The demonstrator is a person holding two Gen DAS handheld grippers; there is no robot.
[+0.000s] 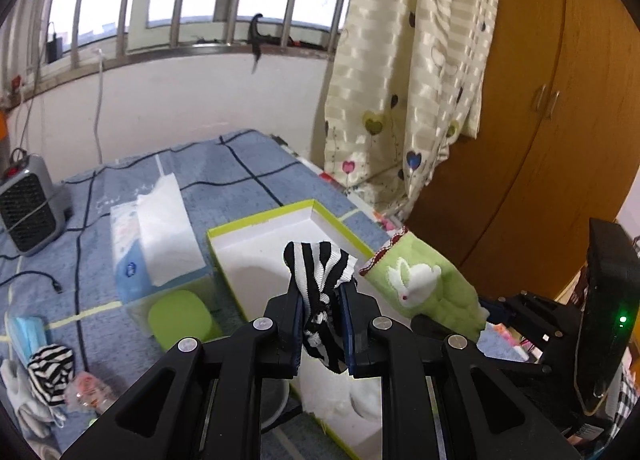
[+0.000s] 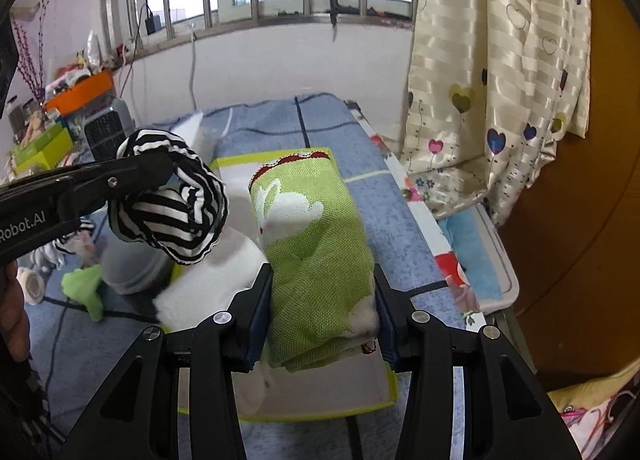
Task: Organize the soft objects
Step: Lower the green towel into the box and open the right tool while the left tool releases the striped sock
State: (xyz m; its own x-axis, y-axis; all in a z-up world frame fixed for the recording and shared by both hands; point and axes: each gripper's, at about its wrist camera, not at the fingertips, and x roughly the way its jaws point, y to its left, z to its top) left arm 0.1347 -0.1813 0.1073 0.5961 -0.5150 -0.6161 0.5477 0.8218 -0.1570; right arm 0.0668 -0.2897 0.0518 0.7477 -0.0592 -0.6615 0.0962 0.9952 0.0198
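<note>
Nearest my left camera, the left tongs (image 1: 320,324) are clamped on a black-and-white striped sock (image 1: 320,280). The pads pinch it about mid-length, so the cuff flops forward at twelve o'clock and the toe hangs below. It is limp, light knit with no stiffness, and I judge it will sag and swing with any quick motion; a bite across the bunched middle looks safest.

Through the right camera, the right tongs (image 2: 322,316) grip a green rabbit sock (image 2: 316,256), the jaws standing part-way apart because the folded fabric fills them. It is thicker and springier than the striped one, and the coarse weave should not slip. The red-trimmed cuff points away at twelve o'clock.

Both socks hang over the green-rimmed white box (image 1: 256,224), which lies open on the blue checked bed cover (image 1: 224,167); its floor looks bare at the far end, with something white at the near end.

Further out in the left view, at nine o'clock, lies a lime-green soft pad (image 1: 180,320), and beyond it a tissue pack (image 1: 160,236). Another striped sock (image 1: 50,376) sits at eight o'clock near the bed edge. I would take that one by its rolled middle.

A small heater (image 1: 28,203) stands at ten o'clock, with the curtain (image 1: 412,71) at one o'clock.
</note>
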